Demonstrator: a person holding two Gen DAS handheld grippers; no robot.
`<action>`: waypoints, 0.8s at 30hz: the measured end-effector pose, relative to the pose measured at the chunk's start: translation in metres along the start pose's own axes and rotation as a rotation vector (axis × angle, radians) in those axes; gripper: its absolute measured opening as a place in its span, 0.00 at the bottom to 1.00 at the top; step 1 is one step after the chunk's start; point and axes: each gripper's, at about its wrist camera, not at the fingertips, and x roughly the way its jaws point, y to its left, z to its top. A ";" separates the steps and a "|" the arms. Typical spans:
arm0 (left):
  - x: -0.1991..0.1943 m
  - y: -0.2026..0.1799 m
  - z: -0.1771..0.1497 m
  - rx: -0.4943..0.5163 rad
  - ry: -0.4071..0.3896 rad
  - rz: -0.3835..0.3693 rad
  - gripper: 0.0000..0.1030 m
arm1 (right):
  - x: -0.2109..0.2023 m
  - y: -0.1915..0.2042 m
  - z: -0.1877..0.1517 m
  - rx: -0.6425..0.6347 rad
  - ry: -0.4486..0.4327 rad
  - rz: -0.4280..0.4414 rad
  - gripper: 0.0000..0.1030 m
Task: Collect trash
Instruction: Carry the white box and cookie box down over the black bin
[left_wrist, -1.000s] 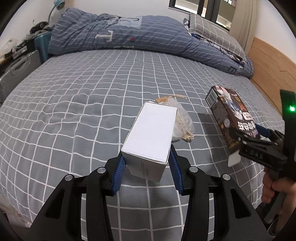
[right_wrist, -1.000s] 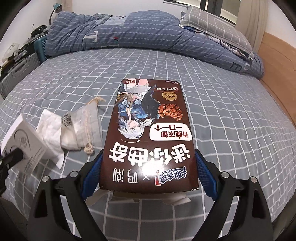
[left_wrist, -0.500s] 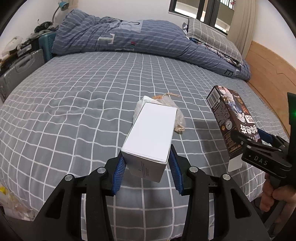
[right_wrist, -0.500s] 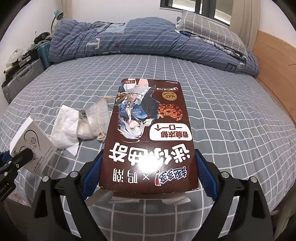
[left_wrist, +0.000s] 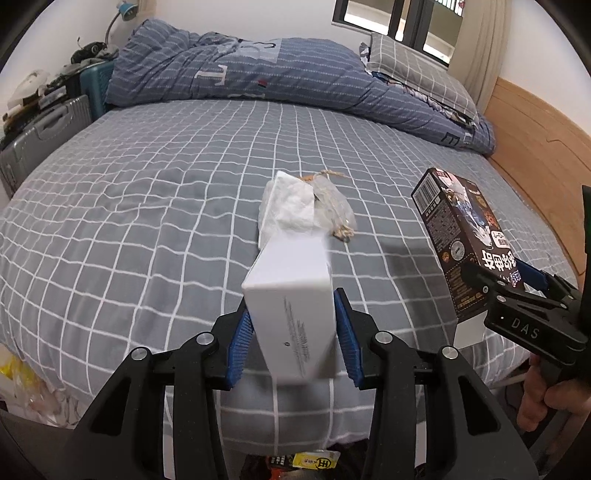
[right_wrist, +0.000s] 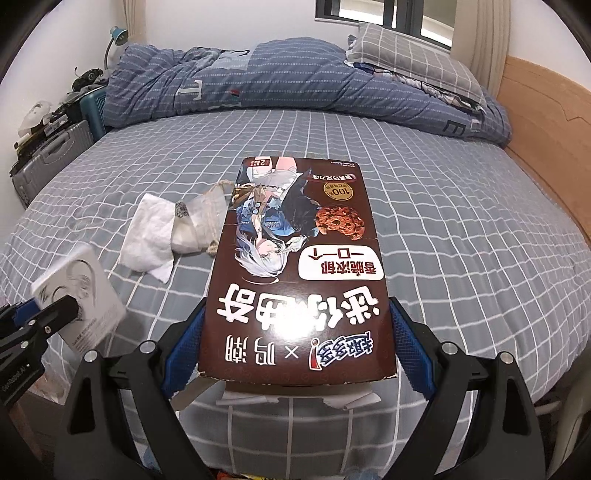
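Left claw (left_wrist: 291, 328) grips the white box (left_wrist: 291, 295), right claw (right_wrist: 295, 339) the cookie box (right_wrist: 299, 266), off the bed's (left_wrist: 147, 206) foot edge; binning comes next.

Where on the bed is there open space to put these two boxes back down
Bare sheet lies right of the brown cookie box, toward the wooden bed frame, and between the tissue and rumpled duvet. The tissue and drawstring pouch crowd the left-centre.

Daylight from the window (left_wrist: 417, 33) is evenly lighting both fisheye views, edges are bowing and vignetting black, a glare patch is washing out the brown snack box (right_wrist: 299, 273), the white box (left_wrist: 291, 299) is showing motion blur, and soft shadows are falling on the bed (left_wrist: 147, 206).
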 end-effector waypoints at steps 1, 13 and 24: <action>-0.001 -0.001 -0.003 0.000 0.002 0.001 0.38 | -0.003 -0.001 -0.003 0.004 0.000 0.001 0.84; -0.015 -0.009 -0.025 0.008 0.017 -0.010 0.37 | -0.029 -0.002 -0.034 0.020 0.014 0.014 0.84; -0.040 -0.017 -0.047 0.006 0.018 -0.028 0.37 | -0.062 0.001 -0.057 0.019 -0.002 0.028 0.84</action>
